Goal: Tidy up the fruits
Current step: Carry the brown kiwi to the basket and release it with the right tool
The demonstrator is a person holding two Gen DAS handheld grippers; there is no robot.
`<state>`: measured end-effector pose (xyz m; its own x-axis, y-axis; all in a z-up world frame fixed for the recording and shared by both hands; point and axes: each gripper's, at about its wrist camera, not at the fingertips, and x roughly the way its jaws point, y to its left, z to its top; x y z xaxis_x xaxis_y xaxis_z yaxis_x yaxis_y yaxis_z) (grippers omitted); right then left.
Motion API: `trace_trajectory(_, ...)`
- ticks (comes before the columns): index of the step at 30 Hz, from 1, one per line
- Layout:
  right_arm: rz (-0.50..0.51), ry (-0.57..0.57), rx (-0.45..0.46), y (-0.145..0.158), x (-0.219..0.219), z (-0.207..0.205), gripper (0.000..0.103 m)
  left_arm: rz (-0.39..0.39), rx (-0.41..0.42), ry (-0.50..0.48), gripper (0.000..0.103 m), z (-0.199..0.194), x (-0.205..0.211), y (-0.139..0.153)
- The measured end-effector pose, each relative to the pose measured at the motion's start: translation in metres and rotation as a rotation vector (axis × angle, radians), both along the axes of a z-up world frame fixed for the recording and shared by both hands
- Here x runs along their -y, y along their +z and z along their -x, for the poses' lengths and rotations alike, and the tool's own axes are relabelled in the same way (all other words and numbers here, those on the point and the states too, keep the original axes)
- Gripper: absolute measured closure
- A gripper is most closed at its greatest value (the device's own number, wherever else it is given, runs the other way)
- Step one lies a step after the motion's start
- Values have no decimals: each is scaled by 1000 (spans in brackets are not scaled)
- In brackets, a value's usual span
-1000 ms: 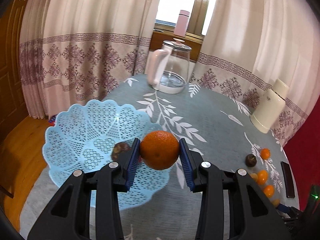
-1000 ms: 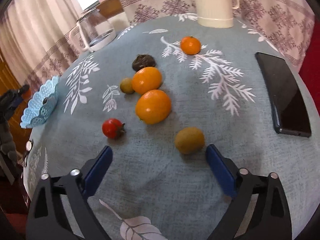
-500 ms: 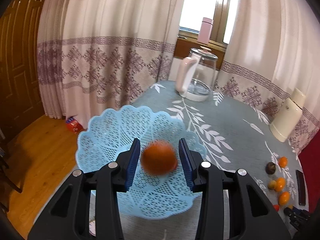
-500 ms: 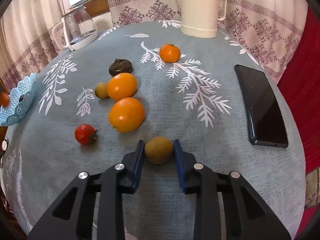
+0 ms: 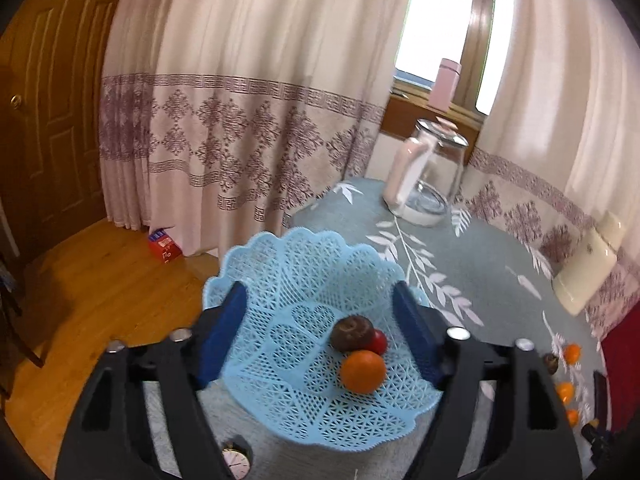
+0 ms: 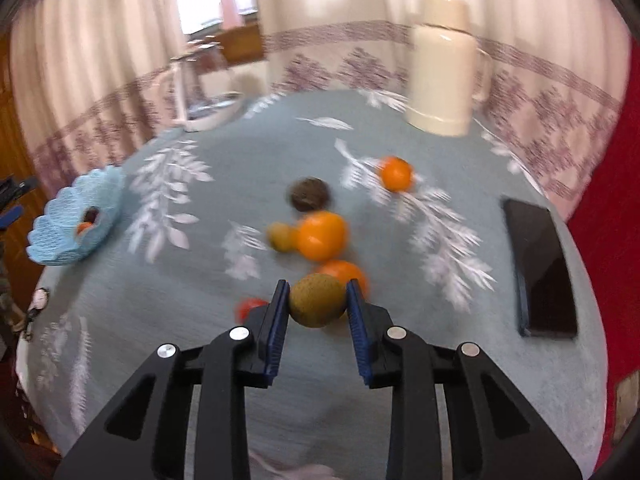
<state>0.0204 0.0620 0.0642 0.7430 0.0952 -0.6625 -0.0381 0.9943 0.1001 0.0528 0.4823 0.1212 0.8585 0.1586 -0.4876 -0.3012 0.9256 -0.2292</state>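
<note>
Left gripper: my jaws spread wide, empty, above the blue basket.
Basket contents: orange, dark brown fruit, small red fruit, all touching.
Right gripper: my jaws pinch the kiwi above the table.

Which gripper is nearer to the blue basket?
Left. The left gripper hangs open directly over the blue basket; the right gripper is across the table, shut on the kiwi.
</note>
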Motion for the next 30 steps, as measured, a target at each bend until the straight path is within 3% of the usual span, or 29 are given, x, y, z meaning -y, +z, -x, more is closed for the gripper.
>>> trace_trajectory(14,-30,385,116,46,-160,-33,74,50,77,26,19,22,-25,22)
trace_trajectory(30,-70,505,57,40,-238,-49,74,126,118,33,19,33,-44,31)
